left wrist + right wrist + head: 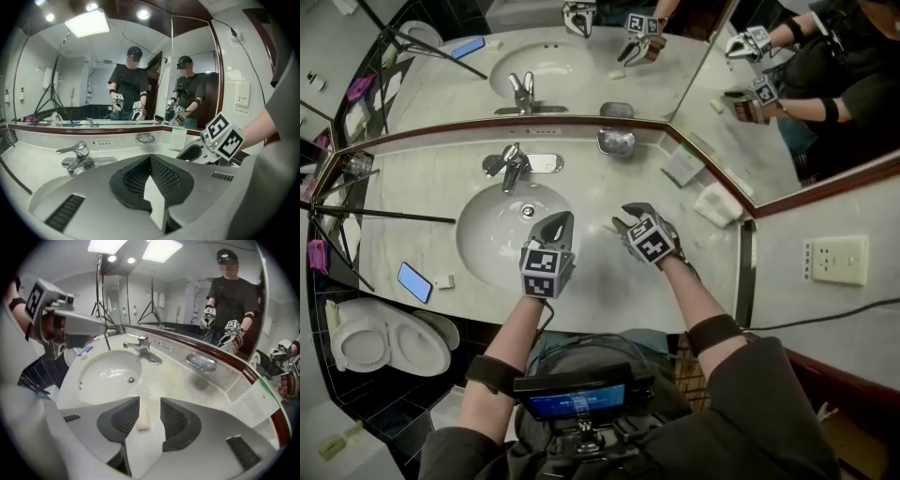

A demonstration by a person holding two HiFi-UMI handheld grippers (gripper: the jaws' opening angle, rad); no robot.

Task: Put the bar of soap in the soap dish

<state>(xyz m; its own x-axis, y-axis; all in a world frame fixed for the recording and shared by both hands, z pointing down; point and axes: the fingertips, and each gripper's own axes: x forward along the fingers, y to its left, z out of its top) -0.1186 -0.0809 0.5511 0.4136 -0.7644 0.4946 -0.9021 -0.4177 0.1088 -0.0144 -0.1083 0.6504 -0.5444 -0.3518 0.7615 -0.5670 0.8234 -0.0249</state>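
Observation:
A pale bar of soap [143,420] lies on the marble counter [609,281] just right of the basin; the head view shows the soap [608,226] too. My right gripper [145,401] hangs over it, open. The bar shows in the gap between the pads, which do not touch it. In the head view the right gripper [623,225] sits beside the soap. The metal soap dish [617,142] stands at the back by the mirror, and is seen as the dish [200,362] from the right gripper view. My left gripper [560,225] is shut and empty over the basin's right rim.
The faucet [514,167] stands behind the white basin [502,230]. A phone [414,281] lies at the counter's left front. A printed card [682,164] and a folded white cloth [717,203] sit at the right corner. A tripod leg [384,216] crosses the left side.

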